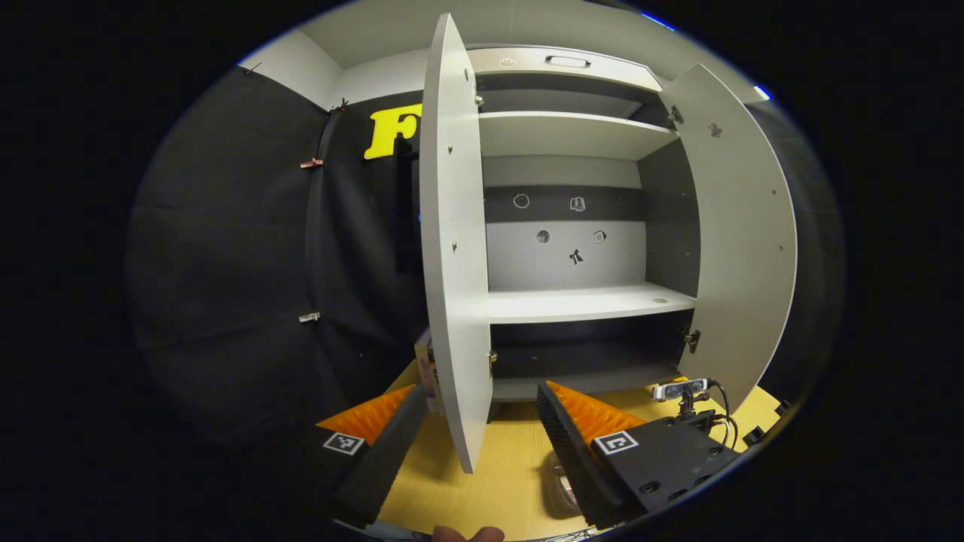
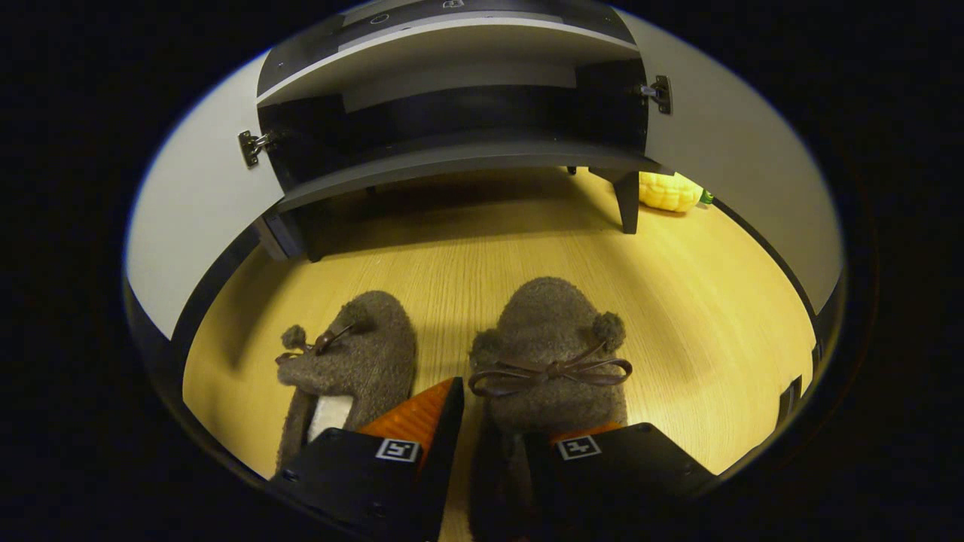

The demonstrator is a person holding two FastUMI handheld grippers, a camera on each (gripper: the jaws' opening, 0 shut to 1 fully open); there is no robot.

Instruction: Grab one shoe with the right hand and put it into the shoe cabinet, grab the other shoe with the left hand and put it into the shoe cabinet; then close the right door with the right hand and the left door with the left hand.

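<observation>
A: Shoes first. Right shoe (image 2: 553, 354) and left shoe (image 2: 354, 361) lie side by side on the bench (image 2: 708, 301), toes toward the shoe cabinet (image 2: 452, 113).

B: Right gripper (image 2: 501, 421)?

A: Fingers straddle the right shoe's heel part; contact hidden, can't tell if it's clamped.

B: Left gripper (image 1: 482, 421)?

A: Spread wide, holding nothing, either side of the left door (image 1: 452, 248) edge. Right door (image 1: 742, 241) open too. Small camera (image 1: 678, 389) on the bench, bottom of the cabinet partly cut off.

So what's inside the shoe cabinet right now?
The shoe cabinet has bare shelves and small stickers on its back wall. No shoes inside. The bottom compartment's dark back corners can't be made out.
</observation>
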